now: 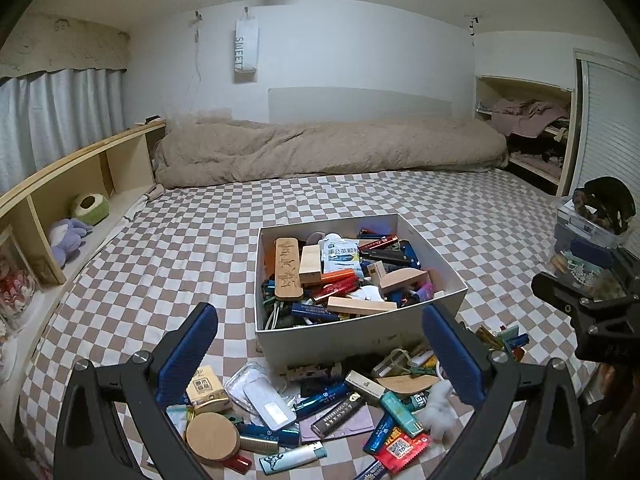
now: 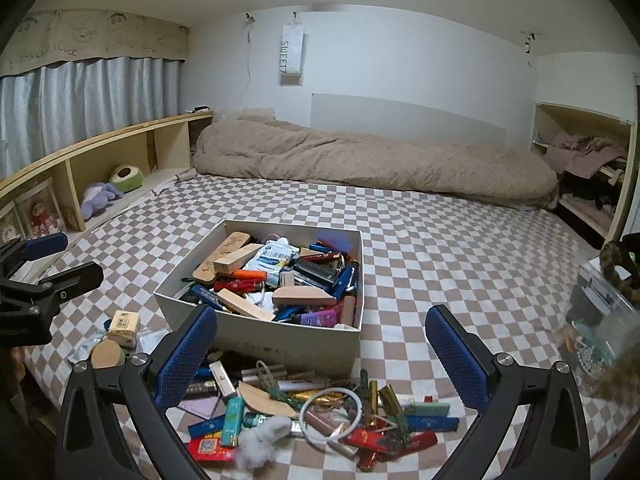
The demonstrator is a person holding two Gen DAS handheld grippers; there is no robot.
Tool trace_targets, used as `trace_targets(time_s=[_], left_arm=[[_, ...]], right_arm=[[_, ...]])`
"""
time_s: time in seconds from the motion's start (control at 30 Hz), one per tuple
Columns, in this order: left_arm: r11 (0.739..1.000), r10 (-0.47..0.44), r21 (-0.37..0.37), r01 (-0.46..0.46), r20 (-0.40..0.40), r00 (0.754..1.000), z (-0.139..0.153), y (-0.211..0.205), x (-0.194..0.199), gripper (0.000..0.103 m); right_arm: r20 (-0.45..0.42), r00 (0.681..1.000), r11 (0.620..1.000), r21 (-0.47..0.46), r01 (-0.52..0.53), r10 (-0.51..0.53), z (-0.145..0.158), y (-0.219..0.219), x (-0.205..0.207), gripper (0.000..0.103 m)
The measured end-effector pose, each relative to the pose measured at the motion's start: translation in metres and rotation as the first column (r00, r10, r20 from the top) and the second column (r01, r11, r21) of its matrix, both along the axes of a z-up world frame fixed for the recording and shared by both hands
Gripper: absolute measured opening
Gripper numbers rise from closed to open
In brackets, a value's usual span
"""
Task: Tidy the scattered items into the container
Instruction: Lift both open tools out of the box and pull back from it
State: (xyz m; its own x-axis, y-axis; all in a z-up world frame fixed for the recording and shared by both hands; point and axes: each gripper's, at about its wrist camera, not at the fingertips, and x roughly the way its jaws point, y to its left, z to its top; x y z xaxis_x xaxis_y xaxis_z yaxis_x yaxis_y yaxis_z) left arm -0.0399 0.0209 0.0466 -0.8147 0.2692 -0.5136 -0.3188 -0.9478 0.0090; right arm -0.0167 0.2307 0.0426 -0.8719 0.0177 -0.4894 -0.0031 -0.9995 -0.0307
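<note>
A white cardboard box [image 1: 360,336] [image 2: 280,340] sits on the checked bedsheet, heaped with lighters, wooden blocks and a white packet. In front of it lie scattered items. The left wrist view shows a round wooden disc [image 1: 212,436], a small yellow box [image 1: 208,390], a cotton ball [image 1: 438,404] and a red packet [image 1: 400,448]. The right wrist view shows a coiled white cable [image 2: 332,412] and gold lighters [image 2: 390,400]. My left gripper [image 1: 320,310] hovers open over the left part of the pile. My right gripper [image 2: 321,310] hovers open over the right part. Neither holds anything.
A clear plastic bin [image 1: 592,240] [image 2: 604,312] with a hair claw on top stands at the right bed edge. A rolled beige duvet [image 1: 320,148] lies along the far wall. A wooden shelf [image 1: 80,184] with plush toys runs along the left.
</note>
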Motion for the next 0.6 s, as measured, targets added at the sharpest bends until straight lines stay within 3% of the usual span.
trace_targets(time_s=[0.6], left_arm=[[1.0, -0.011, -0.015, 0.011, 0.006, 1.0, -0.0072, 0.0034, 0.008, 0.103]], right_arm=[[0.003, 1.0, 1.0, 0.008, 0.004, -0.004, -0.0013, -0.0019, 0.0093, 0.103]])
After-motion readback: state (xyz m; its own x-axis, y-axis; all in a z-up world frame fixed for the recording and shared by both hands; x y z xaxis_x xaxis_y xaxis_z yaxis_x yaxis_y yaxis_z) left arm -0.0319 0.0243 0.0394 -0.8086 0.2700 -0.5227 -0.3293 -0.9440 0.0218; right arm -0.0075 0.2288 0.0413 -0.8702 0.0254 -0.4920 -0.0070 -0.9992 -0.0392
